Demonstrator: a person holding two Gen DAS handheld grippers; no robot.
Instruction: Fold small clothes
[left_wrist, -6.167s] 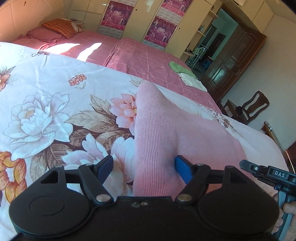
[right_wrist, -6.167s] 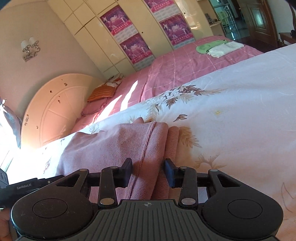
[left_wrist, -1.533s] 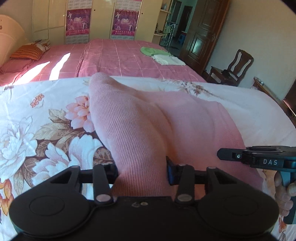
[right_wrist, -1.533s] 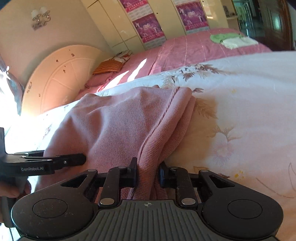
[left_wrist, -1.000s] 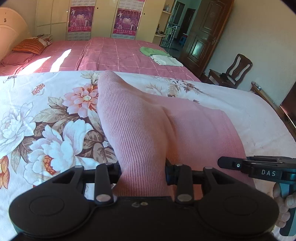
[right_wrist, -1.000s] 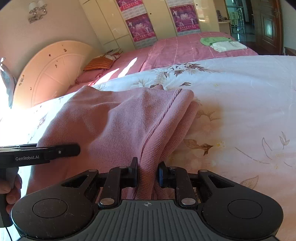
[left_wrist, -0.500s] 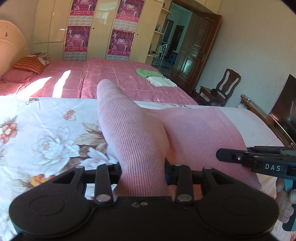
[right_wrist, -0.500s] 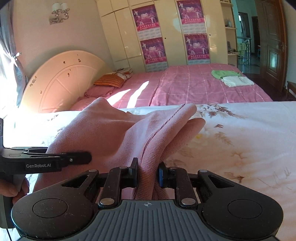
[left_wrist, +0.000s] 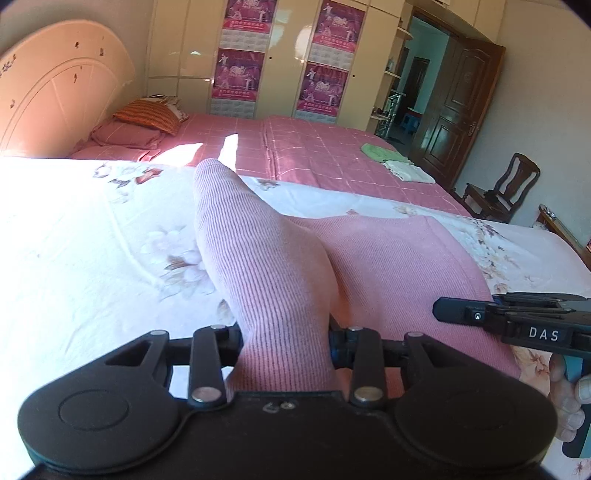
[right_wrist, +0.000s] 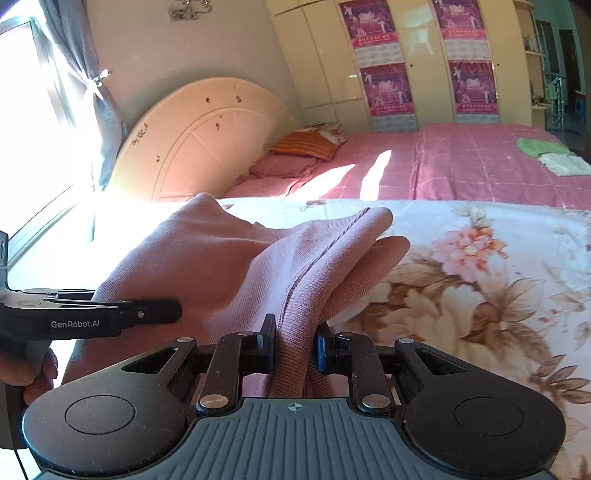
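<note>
Left wrist view shows my left gripper and right gripper both clamped on the soft, light pink knit garment above the floral bedsheet, best held at edges.

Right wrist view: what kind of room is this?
A home bedroom, most likely. A bed with a curved headboard and pink bedspread stands beyond, a wall of wardrobe doors behind it, and a floral quilt under the pink knit garment.
</note>
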